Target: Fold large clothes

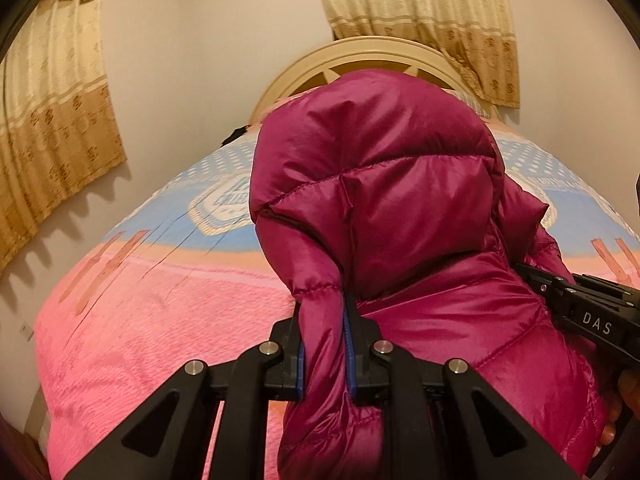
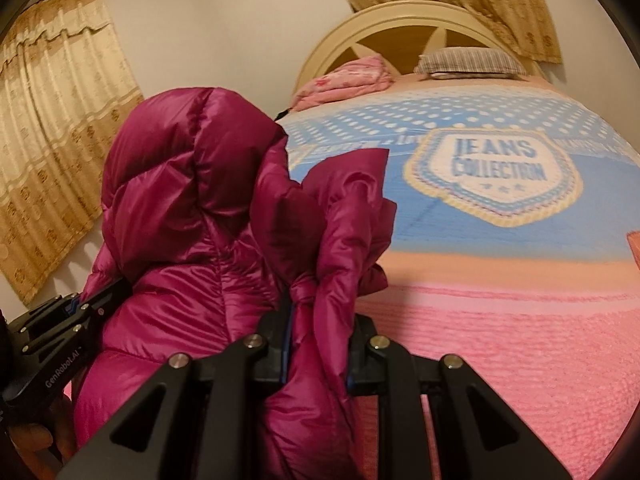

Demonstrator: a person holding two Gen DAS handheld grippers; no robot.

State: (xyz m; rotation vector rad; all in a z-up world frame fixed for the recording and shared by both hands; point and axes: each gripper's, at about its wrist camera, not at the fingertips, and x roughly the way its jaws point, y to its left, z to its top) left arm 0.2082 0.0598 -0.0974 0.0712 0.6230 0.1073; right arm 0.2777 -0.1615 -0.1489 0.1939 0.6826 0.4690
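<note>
A magenta puffer jacket [image 1: 400, 208] with a hood is held up above the bed; it also shows in the right wrist view [image 2: 192, 208]. My left gripper [image 1: 323, 312] is shut on a bunched fold of the jacket. My right gripper [image 2: 320, 320] is shut on another bunched fold of it. The right gripper's body shows at the right edge of the left wrist view [image 1: 580, 304], and the left gripper's body at the left edge of the right wrist view [image 2: 60, 328]. The jacket's lower part hangs below both views.
A bed with a pink and blue cover [image 2: 500, 280] printed "JEANS COLLECTION" lies under the jacket. A cream headboard [image 2: 400, 20], a striped pillow [image 2: 468, 60] and a folded pink blanket [image 2: 348, 80] are at the far end. Beige curtains [image 1: 52, 120] hang on the walls.
</note>
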